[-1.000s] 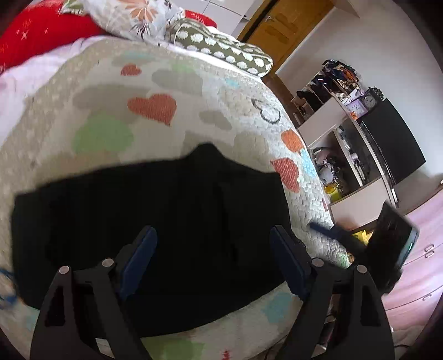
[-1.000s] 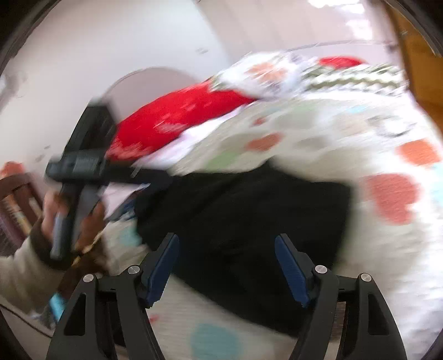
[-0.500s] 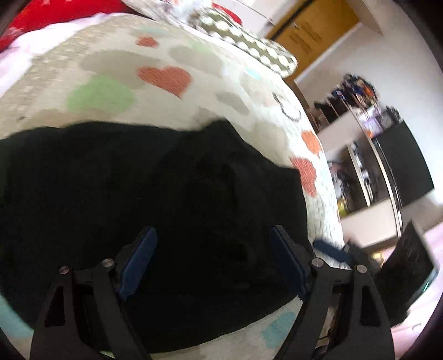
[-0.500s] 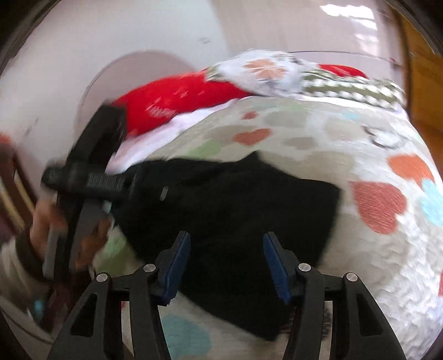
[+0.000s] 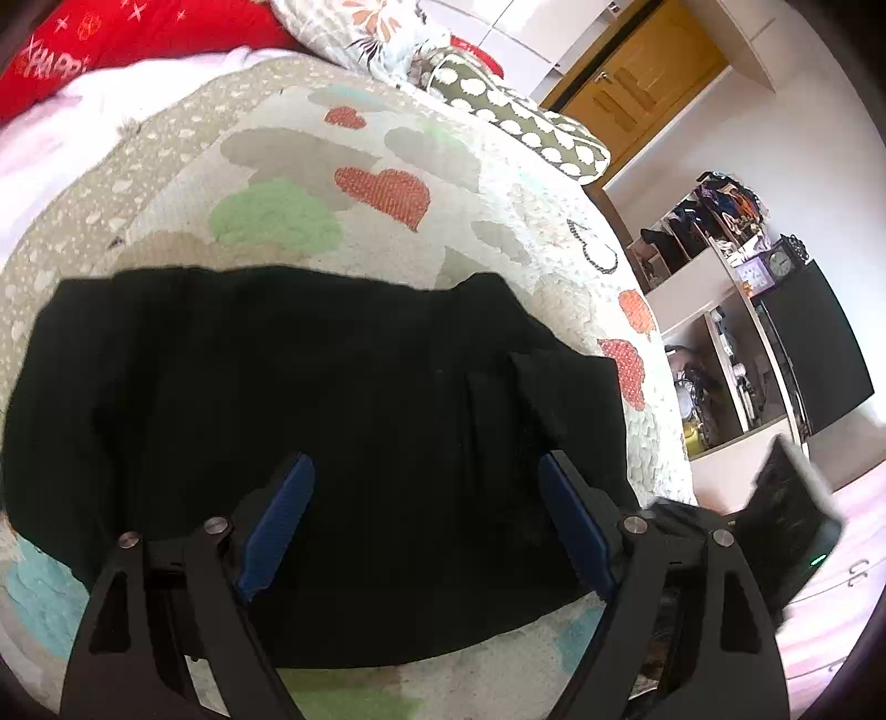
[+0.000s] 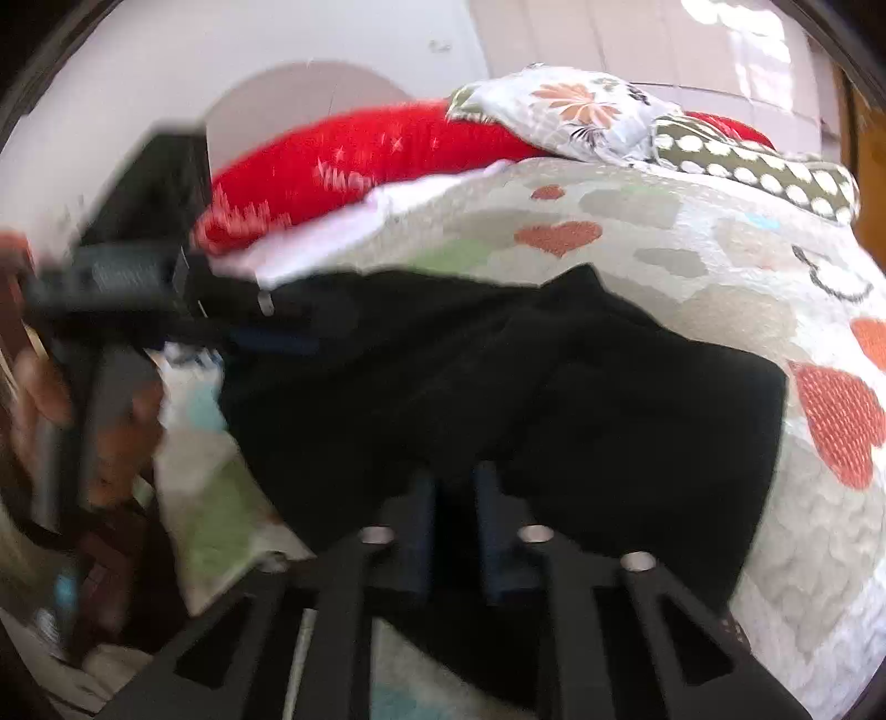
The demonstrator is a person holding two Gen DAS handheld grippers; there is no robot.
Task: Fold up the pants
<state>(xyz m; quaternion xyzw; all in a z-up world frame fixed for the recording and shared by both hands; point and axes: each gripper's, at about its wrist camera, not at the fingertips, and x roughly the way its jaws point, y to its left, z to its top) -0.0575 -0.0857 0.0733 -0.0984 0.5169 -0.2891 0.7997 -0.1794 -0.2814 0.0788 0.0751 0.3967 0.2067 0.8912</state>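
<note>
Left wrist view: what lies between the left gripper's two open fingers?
Only the black pants, spread on the quilt; the left gripper holds nothing.

- The left wrist view looked down from close above the black pants [image 5: 332, 421], facing across the bed [image 5: 310, 183] toward the red pillow [image 5: 111, 39].
- The right wrist view sat low and near the pants' [image 6: 554, 399] edge, facing the same pillow [image 6: 360, 155].
- Both views shared pants, bed and pillow.

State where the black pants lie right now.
The black pants lie spread on the heart-patterned quilt, below the red pillow in both views.
</note>
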